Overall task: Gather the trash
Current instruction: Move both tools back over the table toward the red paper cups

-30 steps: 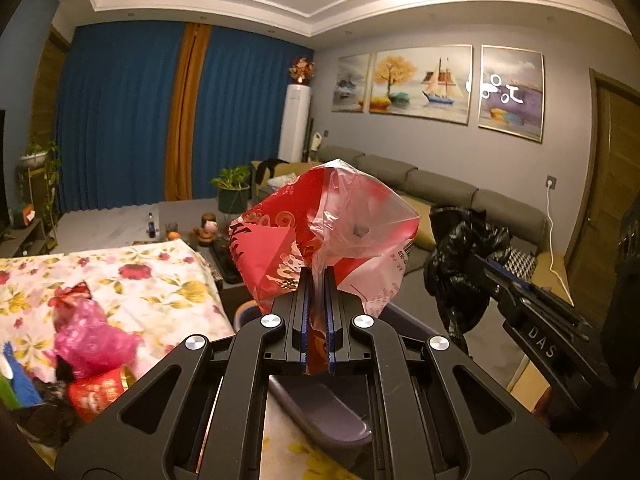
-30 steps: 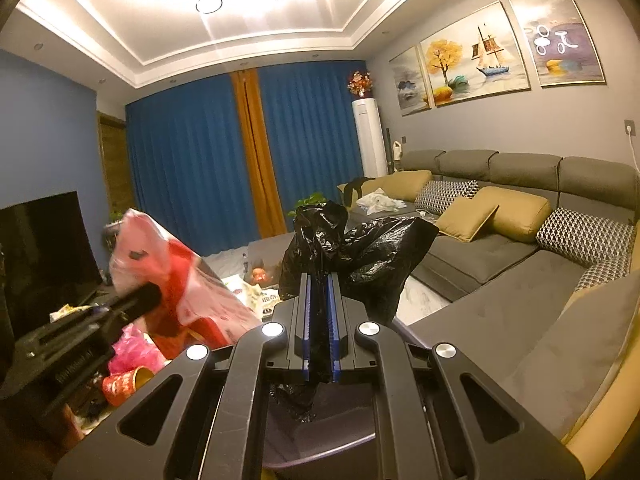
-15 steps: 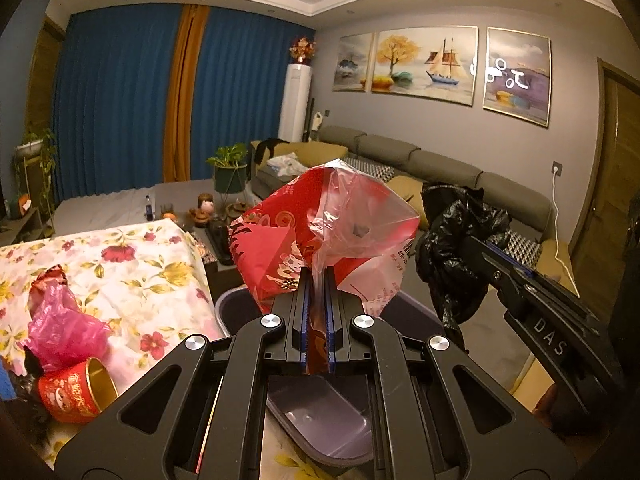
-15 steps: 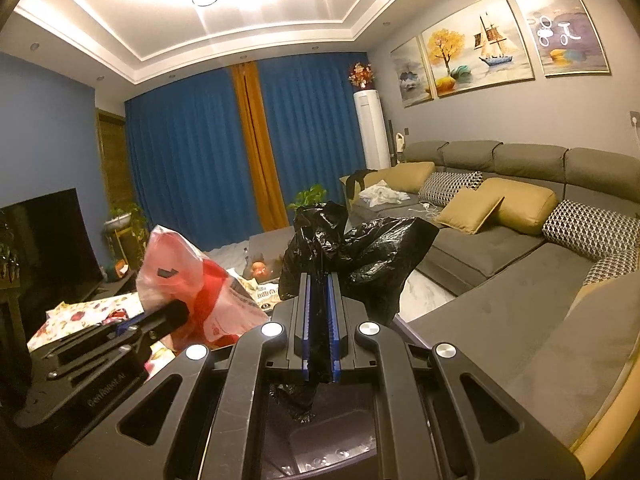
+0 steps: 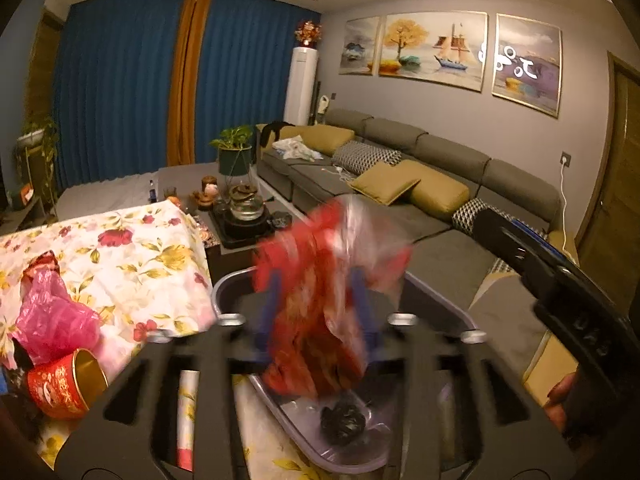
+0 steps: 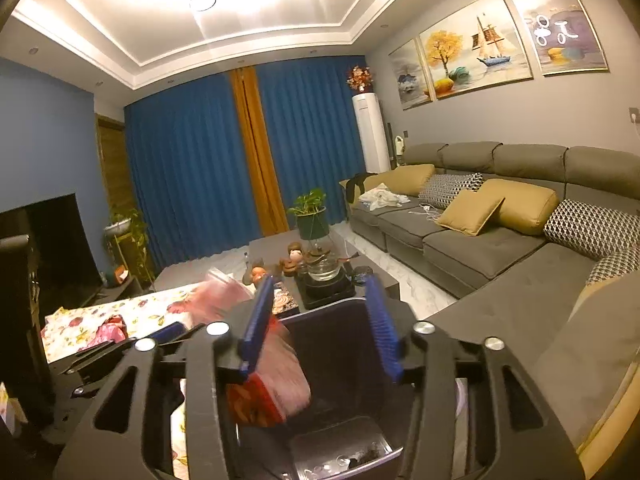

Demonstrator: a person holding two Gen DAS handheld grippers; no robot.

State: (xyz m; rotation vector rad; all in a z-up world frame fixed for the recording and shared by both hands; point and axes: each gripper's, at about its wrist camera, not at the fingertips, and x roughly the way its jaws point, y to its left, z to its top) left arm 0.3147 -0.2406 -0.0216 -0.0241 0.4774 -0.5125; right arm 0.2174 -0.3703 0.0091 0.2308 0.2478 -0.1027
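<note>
Both tools just opened: left tool point(image 5: 316, 312) releasing red-and-clear bag point(image 5: 332, 300) into bin point(image 5: 436, 300); right tool point(image 6: 320, 320) empty, black bag point(image 5: 343, 423) dropped.

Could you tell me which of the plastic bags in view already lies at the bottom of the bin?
The crumpled black plastic bag lies on the grey bin's floor. The red-and-clear plastic bag is blurred between the left gripper's open jaws; the pink one sits on the floral tablecloth.
</note>
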